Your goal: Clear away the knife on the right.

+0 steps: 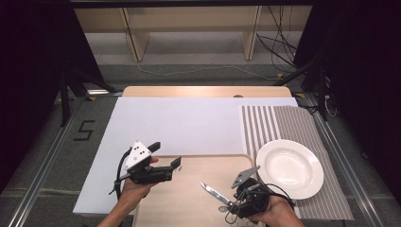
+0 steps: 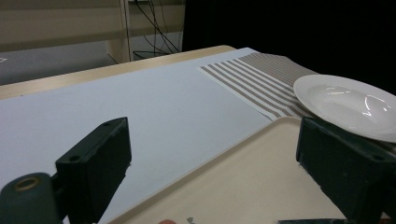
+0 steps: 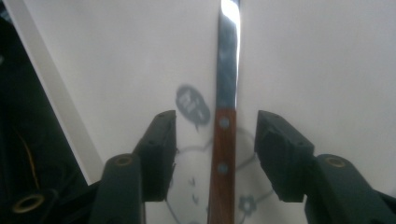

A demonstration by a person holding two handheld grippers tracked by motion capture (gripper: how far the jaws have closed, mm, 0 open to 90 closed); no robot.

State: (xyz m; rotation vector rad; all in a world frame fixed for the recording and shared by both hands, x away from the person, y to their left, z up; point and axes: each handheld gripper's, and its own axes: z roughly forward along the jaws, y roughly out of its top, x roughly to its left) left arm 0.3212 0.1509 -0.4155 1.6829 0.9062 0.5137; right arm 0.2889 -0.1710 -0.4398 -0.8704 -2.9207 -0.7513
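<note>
Tray (image 1: 189, 198): knife (image 3: 226, 121) btwn right gripper (image 3: 215, 140) jaws (untouched, gaps both sides).

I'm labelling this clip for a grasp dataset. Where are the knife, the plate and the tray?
knife (image 3: 227, 60), right gripper view, on the steel blade.
plate (image 1: 289, 166), high view, on the middle of its bowl.
tray (image 1: 189, 198), high view, on its bare floor.
</note>
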